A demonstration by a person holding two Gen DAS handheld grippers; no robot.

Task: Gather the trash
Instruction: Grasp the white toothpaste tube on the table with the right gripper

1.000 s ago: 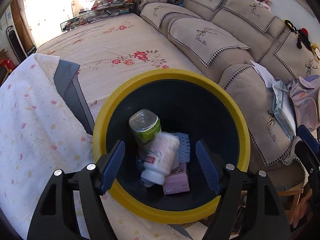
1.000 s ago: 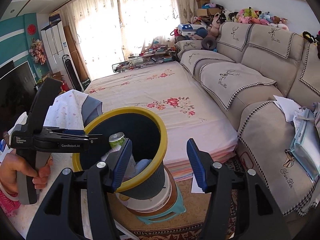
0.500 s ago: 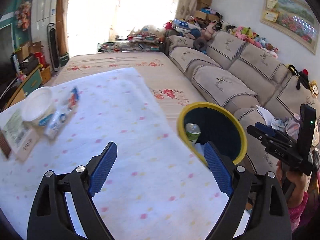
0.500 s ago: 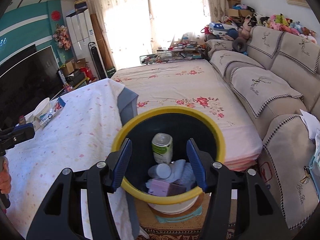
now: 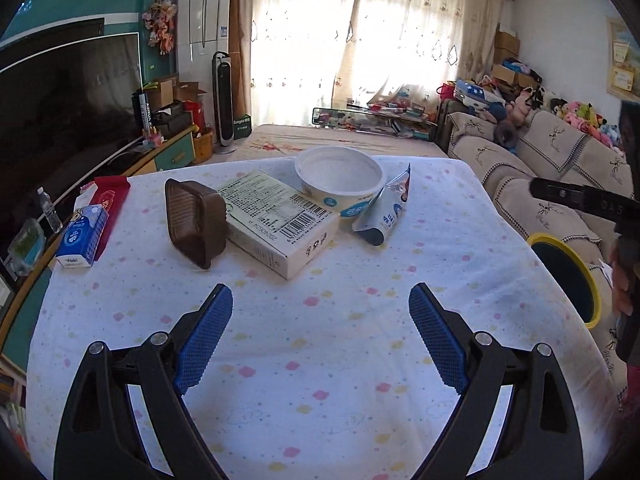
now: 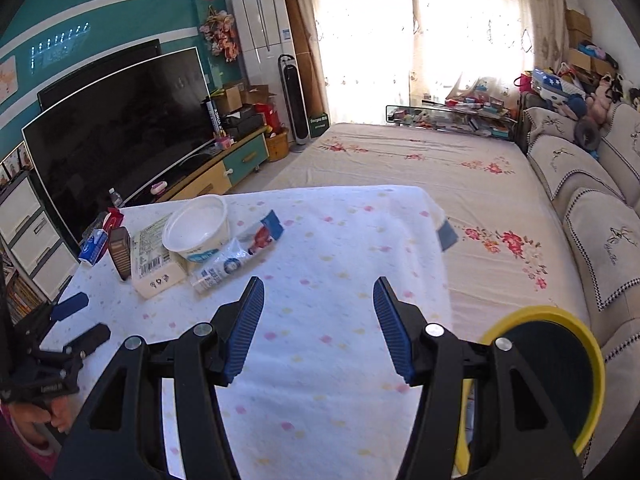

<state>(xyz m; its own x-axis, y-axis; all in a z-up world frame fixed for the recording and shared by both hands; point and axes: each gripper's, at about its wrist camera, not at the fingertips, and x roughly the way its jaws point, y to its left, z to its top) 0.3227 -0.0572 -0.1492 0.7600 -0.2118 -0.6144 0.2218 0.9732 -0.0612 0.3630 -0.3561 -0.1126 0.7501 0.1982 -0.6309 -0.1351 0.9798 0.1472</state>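
Left to right on the worktop [image 5: 320,360], with its soft white dotted cloth: a blue tissue pack [image 5: 82,236], a ribbed brown plastic tray [image 5: 196,220] tipped up against a flat cardboard box [image 5: 280,224], a round white tub [image 5: 340,176] leaning on the box, then a crinkly foil pouch [image 5: 384,208]. The round yellow-rimmed bin [image 5: 568,276] sits off the right edge. The left hand-held gripper [image 5: 320,336] is spread wide over bare cloth, nothing between its knurled blue pads. The right hand-held gripper [image 6: 318,328] is parted too, gripping nothing.
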